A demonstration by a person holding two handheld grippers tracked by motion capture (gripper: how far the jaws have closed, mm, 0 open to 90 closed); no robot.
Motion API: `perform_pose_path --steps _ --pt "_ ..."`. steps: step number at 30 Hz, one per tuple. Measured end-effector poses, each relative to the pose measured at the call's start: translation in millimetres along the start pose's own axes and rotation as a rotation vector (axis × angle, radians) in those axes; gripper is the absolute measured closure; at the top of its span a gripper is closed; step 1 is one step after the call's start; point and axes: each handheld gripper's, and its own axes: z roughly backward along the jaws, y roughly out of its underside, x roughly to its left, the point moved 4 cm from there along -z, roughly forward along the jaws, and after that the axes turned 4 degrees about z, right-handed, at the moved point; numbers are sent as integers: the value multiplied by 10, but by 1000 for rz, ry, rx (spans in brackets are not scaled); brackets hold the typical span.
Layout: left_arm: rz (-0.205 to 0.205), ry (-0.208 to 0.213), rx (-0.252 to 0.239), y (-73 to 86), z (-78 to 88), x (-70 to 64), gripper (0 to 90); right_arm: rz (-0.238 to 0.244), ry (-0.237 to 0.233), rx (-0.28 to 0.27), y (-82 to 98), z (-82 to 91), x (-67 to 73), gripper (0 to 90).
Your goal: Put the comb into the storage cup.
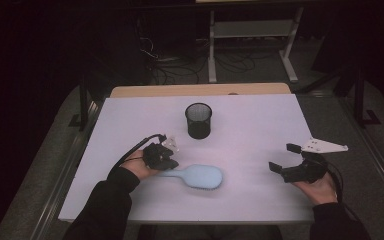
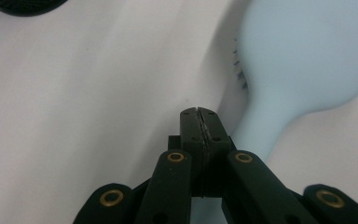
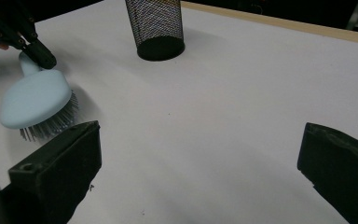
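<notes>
Left tool [image 2: 199, 112] pressed shut, empty, beside the hairbrush [image 1: 197, 176] handle.
Brush lying bristles-down mid-tabletop [image 1: 250, 125], near the mesh cup [image 1: 198, 120]. Right tool [image 1: 286, 157] gaping wide, holding nothing. Next, probably: reopen left, straddle handle, clamp.

Left gripper [image 1: 167, 161] seemingly touching hairbrush [image 1: 196, 176] handle.

Hairbrush [image 1: 196, 176] lies bristles-down on surface [image 1: 260, 120], mesh cup [image 1: 198, 120] behind it; left gripper [image 1: 172, 162] at its handle, right gripper [image 1: 283, 158] well right.
</notes>
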Motion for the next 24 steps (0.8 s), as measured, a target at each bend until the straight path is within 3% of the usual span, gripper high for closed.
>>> perform_pose_path --steps 24 --pt "-1 -19 -12 164 92 -112 900 -3 2 -4 -5 13 0 0"
